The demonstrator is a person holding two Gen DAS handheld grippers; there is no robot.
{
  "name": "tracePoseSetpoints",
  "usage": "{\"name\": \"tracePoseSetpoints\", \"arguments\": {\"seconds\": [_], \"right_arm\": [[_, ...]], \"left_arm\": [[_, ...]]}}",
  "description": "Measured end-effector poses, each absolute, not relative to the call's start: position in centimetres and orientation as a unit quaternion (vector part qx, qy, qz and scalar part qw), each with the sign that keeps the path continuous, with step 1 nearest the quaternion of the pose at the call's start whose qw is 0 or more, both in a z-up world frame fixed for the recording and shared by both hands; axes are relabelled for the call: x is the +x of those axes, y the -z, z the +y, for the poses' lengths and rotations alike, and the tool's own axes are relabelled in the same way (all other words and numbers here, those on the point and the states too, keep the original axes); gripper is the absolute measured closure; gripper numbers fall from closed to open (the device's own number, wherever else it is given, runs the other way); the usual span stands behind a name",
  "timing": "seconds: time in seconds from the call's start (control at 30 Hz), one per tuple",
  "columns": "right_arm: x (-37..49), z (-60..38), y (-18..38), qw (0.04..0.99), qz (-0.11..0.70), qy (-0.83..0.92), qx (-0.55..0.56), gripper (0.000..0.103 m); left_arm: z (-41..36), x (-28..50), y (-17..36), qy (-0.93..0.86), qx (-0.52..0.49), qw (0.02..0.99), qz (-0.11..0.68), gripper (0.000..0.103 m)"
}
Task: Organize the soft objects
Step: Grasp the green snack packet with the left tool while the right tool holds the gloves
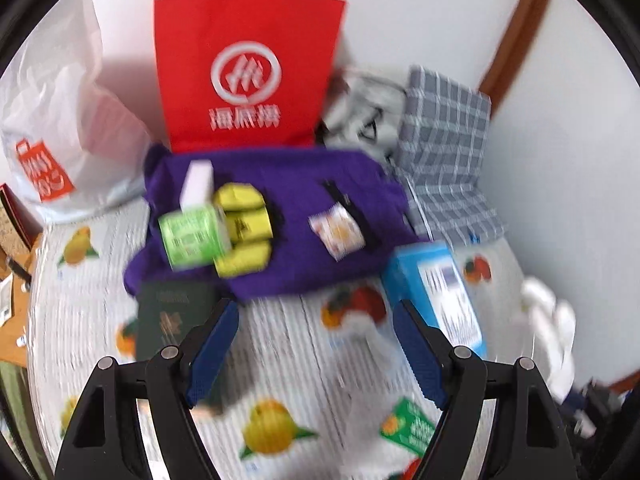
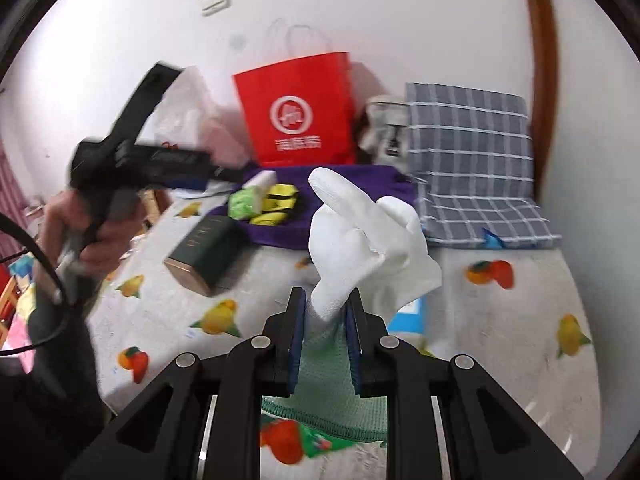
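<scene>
My right gripper (image 2: 326, 300) is shut on a white glove (image 2: 360, 232) with a green cuff, held up above the fruit-print tablecloth (image 2: 500, 328); the glove also shows at the right edge of the left wrist view (image 1: 552, 320). My left gripper (image 1: 316, 312) is open and empty above the tablecloth (image 1: 288, 352), just short of a purple cloth (image 1: 296, 200). On the purple cloth lie a green box (image 1: 192, 236), yellow rolled items (image 1: 244, 224) and a small packet (image 1: 336, 232). A folded grey plaid cloth (image 2: 472, 160) lies at the back right.
A red paper bag (image 1: 244, 68) stands against the wall, a white plastic bag (image 1: 52, 120) to its left. A dark green booklet (image 1: 172, 316) and a blue box (image 1: 440, 292) lie near the left gripper. The person's hand holding the left gripper (image 2: 100, 216) is at left.
</scene>
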State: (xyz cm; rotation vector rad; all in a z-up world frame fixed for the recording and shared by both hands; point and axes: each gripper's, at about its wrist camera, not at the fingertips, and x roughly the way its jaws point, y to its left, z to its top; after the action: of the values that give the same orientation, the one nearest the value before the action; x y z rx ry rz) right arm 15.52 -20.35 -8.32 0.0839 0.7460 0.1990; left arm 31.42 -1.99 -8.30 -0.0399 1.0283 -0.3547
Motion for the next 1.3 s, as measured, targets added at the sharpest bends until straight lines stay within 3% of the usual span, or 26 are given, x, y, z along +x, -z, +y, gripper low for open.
{"name": "tracePoseSetpoints", "arguments": {"seconds": [0.57, 1.13, 1.3], "right_arm": [[11.5, -27.2, 11.9, 0.918, 0.391, -0.049, 0.030, 0.083], [11.1, -31.5, 13.0, 0.922, 0.378, -0.054, 0.057, 0.083], [11.2, -32.5, 13.6, 0.921, 0.380, -0.061, 0.069, 0.083]], "left_arm": [[-8.1, 19.7, 16.5, 0.122, -0.064, 0.806, 0.576, 0.025], [-14.4, 18.8, 20.9, 0.070, -0.074, 0.778, 0.620, 0.025], [-16.2, 19.0, 21.5, 0.044, -0.048, 0.793, 0.606, 0.016]]}}
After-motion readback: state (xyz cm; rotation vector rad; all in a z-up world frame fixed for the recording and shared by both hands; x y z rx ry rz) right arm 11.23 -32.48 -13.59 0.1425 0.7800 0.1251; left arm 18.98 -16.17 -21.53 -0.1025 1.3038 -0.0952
